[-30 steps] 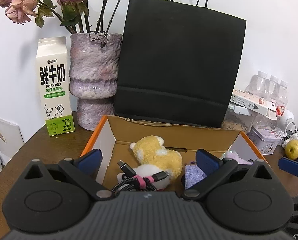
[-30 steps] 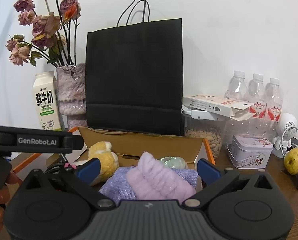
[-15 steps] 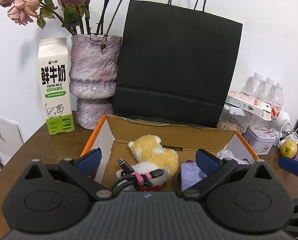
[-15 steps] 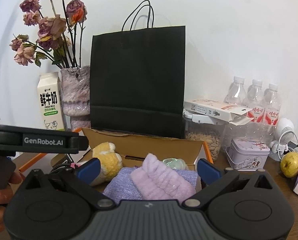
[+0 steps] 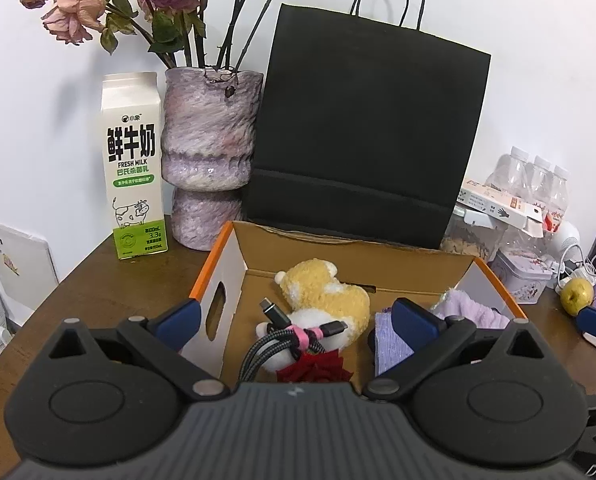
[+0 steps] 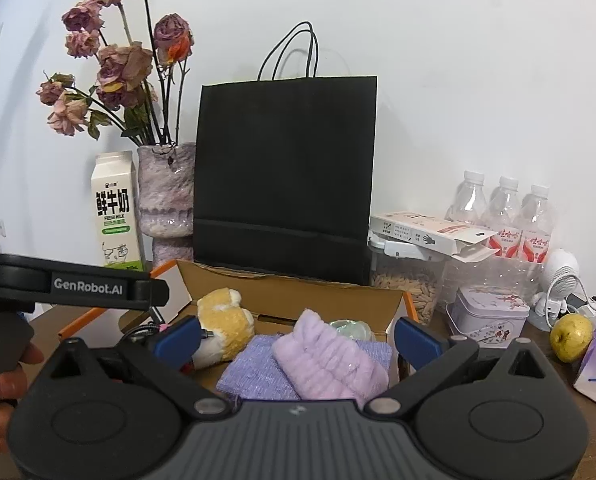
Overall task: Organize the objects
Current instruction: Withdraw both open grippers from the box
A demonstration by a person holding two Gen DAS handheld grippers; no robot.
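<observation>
Left gripper (image 5: 294, 316): mine, fingers spread wide and holding nothing, hanging over the near-left part of the box.
Open cardboard box with orange rim (image 5: 212, 264): sits on the brown wooden table (image 5: 78, 276), in front of the tall black paper bag (image 5: 362, 128); the task's things lie inside it.
Bundled black braided cable with pink tie (image 5: 286, 338): at the box's near-left, resting against the yellow and white plush toy (image 5: 326, 296), with a dark red flower (image 5: 314, 370) just below it.
Folded lilac cloth (image 6: 258, 368): in the right half of the box, with the fluffy lavender headband (image 6: 326, 360) lying on top.
Pale green round item (image 6: 348, 328): behind the headband; I cannot tell what it is.
Right gripper (image 6: 296, 338): mine too, fingers spread and bare, poised above the headband.
Step, as I judge it: between grasps, box filled, both tools free.
Next move: choose one piece, likely cable or headband; lower around it squarely, then close gently on soft material.
</observation>
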